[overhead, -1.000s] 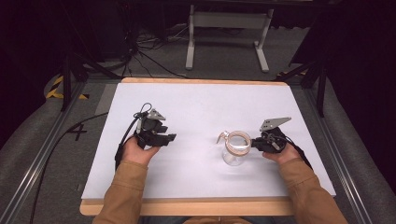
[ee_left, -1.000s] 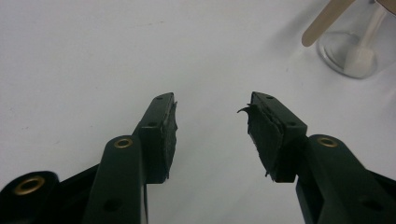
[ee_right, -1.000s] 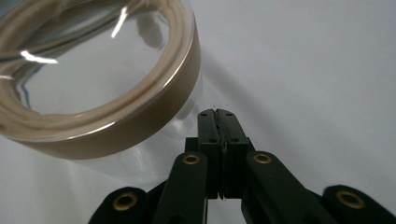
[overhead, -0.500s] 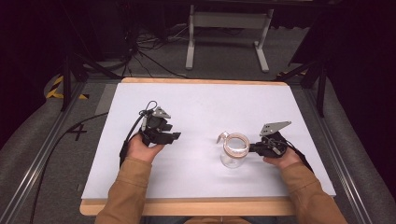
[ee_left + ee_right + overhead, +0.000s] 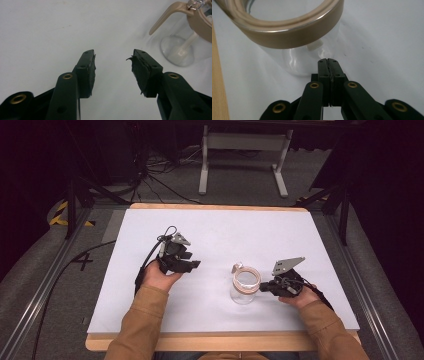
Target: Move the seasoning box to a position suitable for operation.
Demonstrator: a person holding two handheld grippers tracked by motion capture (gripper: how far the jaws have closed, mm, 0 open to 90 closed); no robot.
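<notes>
Right tool (image 5: pixel 264 287) sits near the front edge of the white surface (image 5: pixel 310 245), its jaws pressed flat together with nothing between them, tips just beside the clear glass jar (image 5: pixel 245 287). That jar stands upright between the two hands, with a tan band around its open mouth and a tan handle (image 5: pixel 237 267) sticking out on its far side. In the right gripper view the pinched tips (image 5: pixel 328 61) point at the jar's wall (image 5: pixel 294 62), close below the band. Left tool (image 5: pixel 192 265) is held farther back and well apart from the jar, jaws spread wide and empty over bare surface. Beyond the surface's far edge, cables (image 5: pixel 150 180) and a grey metal stand (image 5: pixel 242 142) lie on the floor.
</notes>
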